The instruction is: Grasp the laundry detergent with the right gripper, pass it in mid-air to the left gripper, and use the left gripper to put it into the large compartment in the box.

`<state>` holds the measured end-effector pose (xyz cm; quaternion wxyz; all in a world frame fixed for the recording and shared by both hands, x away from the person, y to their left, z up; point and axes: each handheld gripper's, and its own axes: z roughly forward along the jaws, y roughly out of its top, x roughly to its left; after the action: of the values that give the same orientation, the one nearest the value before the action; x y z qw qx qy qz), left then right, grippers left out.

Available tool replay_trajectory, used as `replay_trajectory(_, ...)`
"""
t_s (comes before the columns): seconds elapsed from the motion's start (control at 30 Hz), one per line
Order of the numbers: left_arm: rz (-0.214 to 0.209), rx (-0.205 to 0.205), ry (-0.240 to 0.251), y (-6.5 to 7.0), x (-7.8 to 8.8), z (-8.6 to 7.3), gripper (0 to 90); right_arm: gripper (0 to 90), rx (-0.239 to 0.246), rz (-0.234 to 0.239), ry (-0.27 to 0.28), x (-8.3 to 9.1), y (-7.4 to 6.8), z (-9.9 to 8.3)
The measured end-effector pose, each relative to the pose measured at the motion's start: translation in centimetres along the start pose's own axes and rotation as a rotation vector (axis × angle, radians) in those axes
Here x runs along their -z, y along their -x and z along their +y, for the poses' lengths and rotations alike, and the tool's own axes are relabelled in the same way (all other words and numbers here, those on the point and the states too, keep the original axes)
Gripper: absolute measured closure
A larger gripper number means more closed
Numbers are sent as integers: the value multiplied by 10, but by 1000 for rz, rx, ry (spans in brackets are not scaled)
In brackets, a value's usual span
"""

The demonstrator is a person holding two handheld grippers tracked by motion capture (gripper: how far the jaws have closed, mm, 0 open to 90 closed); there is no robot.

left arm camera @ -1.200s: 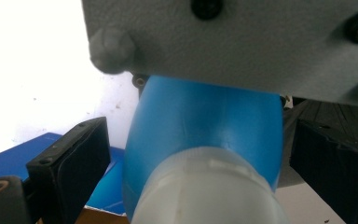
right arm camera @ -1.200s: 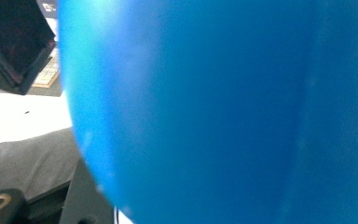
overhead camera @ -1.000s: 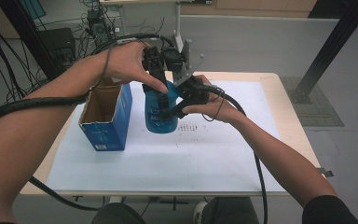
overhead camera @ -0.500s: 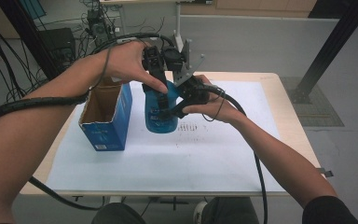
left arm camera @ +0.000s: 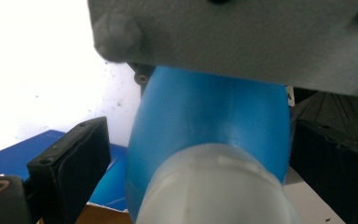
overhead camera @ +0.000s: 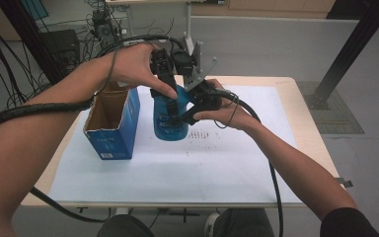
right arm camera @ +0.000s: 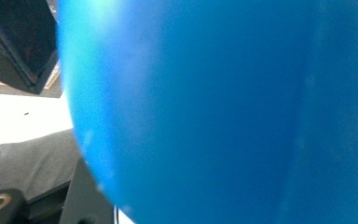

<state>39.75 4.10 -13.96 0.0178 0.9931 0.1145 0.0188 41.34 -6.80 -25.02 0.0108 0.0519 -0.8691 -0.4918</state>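
Observation:
A blue bottle (overhead camera: 170, 123) with a pale cap stands on the white sheet, right of an open blue carton (overhead camera: 111, 123). My left gripper (overhead camera: 170, 98) comes down over the bottle's top, one jaw on each side of the neck. In the left gripper view the bottle (left arm camera: 205, 121) rises between the jaws, and the left finger (left arm camera: 70, 163) stands clear of it with a gap. My right gripper (overhead camera: 180, 118) reaches in from the right and is shut on the bottle's body. The bottle (right arm camera: 214, 112) sits close against the lens in the right gripper view.
The white sheet (overhead camera: 202, 168) covers most of the wooden table (overhead camera: 301, 103). The carton stands upright with its top flaps open, close to the bottle's left side. Cables trail from both grippers across the table's left and front. A black post stands at the far right.

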Motion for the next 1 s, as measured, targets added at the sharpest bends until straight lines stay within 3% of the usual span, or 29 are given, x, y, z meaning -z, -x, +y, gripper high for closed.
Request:
replay_trajectory(0.57,9,0,-6,0,-1,0,76,434,6,-6,4,0,0,1)
replay_trajectory(0.7,13,-2,-11,0,-2,0,106,434,-8,4,6,1,-1,1)
replay_trajectory(0.93,29,-26,-18,0,1,1,159,434,6,-4,7,1,-1,1)
replay_trajectory(1.0,31,-15,-7,1,1,1,191,434,14,-8,4,1,0,1)
